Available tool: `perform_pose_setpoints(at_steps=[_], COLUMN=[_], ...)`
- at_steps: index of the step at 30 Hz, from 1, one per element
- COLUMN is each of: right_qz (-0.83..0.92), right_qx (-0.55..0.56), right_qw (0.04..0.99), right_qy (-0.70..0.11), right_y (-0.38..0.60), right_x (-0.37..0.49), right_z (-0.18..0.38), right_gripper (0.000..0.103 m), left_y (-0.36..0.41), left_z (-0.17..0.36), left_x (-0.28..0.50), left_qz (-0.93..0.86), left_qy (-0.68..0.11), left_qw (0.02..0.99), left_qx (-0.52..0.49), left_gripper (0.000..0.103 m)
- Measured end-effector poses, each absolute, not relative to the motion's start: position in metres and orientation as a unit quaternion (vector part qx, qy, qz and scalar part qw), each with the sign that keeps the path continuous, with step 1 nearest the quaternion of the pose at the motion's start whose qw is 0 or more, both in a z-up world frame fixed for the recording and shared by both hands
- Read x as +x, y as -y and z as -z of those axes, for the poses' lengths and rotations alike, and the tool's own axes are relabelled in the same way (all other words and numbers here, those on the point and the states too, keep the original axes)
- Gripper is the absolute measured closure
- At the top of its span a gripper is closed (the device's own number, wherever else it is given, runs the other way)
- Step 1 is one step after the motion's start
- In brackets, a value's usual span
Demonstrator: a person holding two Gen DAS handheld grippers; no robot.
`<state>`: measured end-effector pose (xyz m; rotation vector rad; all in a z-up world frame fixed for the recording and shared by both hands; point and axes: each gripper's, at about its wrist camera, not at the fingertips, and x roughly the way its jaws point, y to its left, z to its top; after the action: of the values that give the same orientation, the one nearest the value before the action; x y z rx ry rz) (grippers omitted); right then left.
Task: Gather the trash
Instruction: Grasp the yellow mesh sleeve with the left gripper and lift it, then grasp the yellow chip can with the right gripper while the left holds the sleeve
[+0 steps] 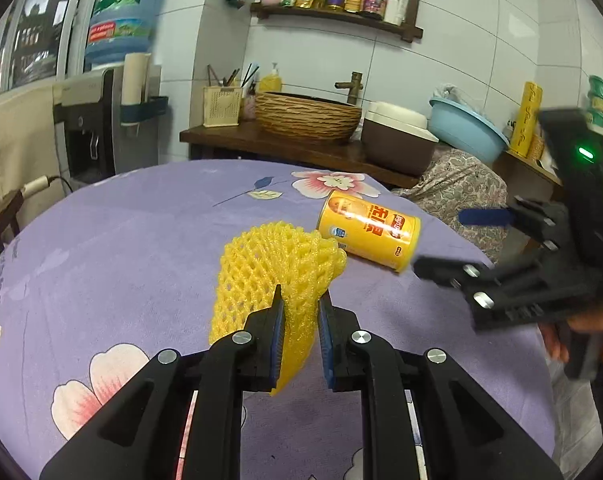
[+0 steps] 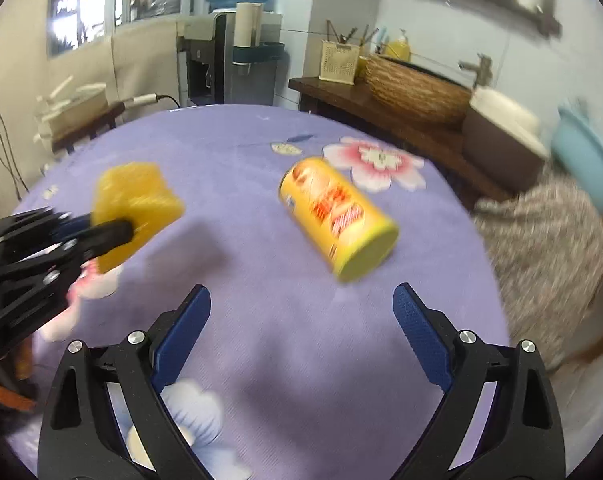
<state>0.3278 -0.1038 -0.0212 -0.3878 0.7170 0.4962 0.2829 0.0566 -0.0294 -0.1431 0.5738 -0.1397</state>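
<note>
A yellow foam fruit net [image 1: 273, 268] is pinched between the blue pads of my left gripper [image 1: 300, 300], held a little above the purple flowered tablecloth [image 1: 121, 240]. In the right wrist view the net [image 2: 137, 204] hangs at the left in the left gripper [image 2: 113, 232]. A yellow chip can [image 1: 367, 230] lies on its side on the cloth. My right gripper [image 2: 301, 300] is open and empty, just short of the can [image 2: 337, 216]. It shows at the right in the left wrist view [image 1: 441, 240], beside the can's near end.
A wooden counter [image 1: 301, 148] behind the table carries a wicker basket [image 1: 307, 116], a utensil holder, a brown-and-white box and a blue basin [image 1: 465, 128]. A water dispenser [image 1: 105, 128] stands at the back left. A patterned cloth [image 2: 541, 232] lies past the table's right edge.
</note>
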Motion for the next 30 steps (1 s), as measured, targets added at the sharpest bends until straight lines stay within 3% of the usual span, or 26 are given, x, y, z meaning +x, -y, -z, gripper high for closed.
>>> perform_pose_setpoints(at_steps=[17,23,30], right_qz=[-0.232,-0.237,-0.239], right_qx=[-0.385,-0.391,-0.383], right_qw=[0.756,0.751,0.775], right_qy=[-0.475,-0.477,-0.442], right_y=[0.022,0.014,0.018], right_x=[0.459,0.464,0.439], right_z=[0.078,0.085,0.076], right_gripper=[0.012,0.033,0.034], left_y=[-0.054,-0.05,-0.05], left_z=[0.035,0.036,0.035], left_x=[0.283,0.285,0.285], left_qz=[0.069,0.073,0.073], left_qy=[-0.302,-0.307,-0.305], left_qw=[0.949,0.947,0.948], left_qx=[-0.065,-0.058,-0.06], left_gripper=[0.087,0.087,0.087])
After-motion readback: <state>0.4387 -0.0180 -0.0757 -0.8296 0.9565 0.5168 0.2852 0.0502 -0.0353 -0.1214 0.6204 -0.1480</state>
